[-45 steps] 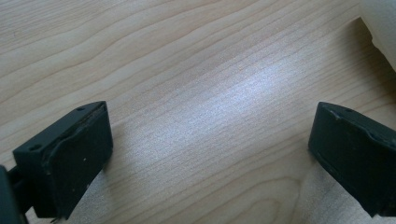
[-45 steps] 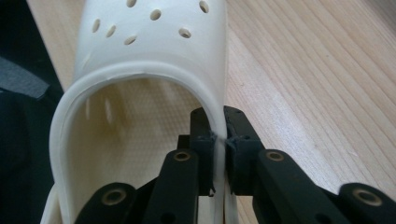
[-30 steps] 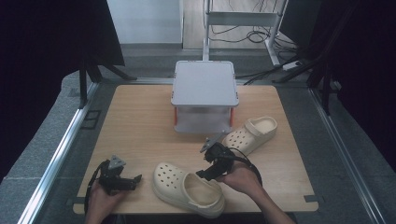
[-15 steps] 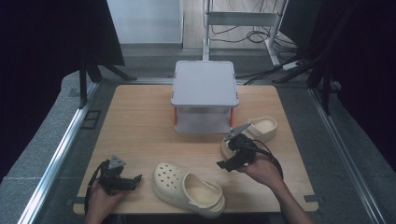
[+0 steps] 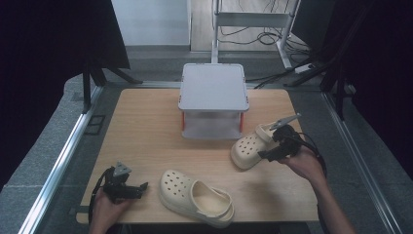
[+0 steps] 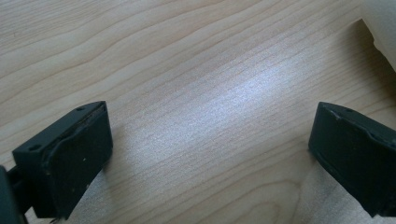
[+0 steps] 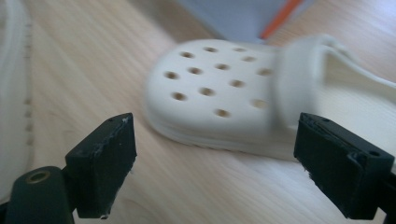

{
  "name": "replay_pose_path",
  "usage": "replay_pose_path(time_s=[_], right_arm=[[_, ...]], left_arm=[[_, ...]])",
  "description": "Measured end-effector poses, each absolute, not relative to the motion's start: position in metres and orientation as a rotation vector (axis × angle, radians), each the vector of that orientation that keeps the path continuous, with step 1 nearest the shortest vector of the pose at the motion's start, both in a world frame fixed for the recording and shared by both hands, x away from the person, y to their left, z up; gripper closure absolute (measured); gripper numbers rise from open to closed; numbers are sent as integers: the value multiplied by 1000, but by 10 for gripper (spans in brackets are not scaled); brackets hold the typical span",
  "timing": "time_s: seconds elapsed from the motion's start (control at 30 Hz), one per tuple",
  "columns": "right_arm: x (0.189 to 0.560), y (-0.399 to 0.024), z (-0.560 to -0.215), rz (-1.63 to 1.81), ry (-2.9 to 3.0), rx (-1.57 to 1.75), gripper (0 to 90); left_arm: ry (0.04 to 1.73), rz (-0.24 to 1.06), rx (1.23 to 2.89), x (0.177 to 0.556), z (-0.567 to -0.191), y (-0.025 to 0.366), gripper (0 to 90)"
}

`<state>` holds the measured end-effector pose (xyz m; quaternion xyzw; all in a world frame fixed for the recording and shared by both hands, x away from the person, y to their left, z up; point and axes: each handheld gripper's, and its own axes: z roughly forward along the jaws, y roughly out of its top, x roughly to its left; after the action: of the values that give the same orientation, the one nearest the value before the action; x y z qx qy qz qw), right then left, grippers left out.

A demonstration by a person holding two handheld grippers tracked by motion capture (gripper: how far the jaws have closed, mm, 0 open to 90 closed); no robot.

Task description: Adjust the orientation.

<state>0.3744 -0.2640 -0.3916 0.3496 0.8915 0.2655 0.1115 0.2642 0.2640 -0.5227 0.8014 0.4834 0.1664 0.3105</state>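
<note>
high view: i see the table (image 5: pixel 146 126) with a grey lidded box (image 5: pixel 213 100) standing at its far middle. one cream clog (image 5: pixel 196 196) lies near the front edge, toe pointing left. a second clog (image 5: pixel 253 146) lies just right of the box, toe toward the front. my right gripper (image 5: pixel 267 155) is at that clog's right side, at its heel end; whether it touches i cannot tell from here. my left gripper (image 5: pixel 142 186) rests low at the front left, just left of the near clog and apart from it.

left gripper view: jaws spread wide over bare wood, nothing between them. a cream edge of the near clog (image 6: pixel 382 28) shows at the top right corner.

right gripper view: jaws have just been opening and stand wide, released, nothing gripped. the second clog (image 7: pixel 243 93) lies just beyond them, perforated toe to the left, strap to the right, a corner of the box (image 7: pixel 243 18) behind it.
</note>
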Motion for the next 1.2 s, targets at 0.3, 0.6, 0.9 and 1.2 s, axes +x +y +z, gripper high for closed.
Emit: replay_pose_path(time_s=[0.3, 0.6, 0.9, 1.2], right_arm=[[397, -286, -406, 730, 2612, 1067, 129], [420, -281, -427, 728, 2683, 1000, 126], [420, -274, -429, 724, 2722, 939, 158], [410, -267, -422, 638, 2720, 875, 372]], left_arm=[[1276, 439, 2116, 264, -523, 264, 0], [1276, 439, 2116, 264, -523, 264, 0], [1276, 439, 2116, 264, -523, 264, 0], [1276, 439, 2116, 264, -523, 264, 0]])
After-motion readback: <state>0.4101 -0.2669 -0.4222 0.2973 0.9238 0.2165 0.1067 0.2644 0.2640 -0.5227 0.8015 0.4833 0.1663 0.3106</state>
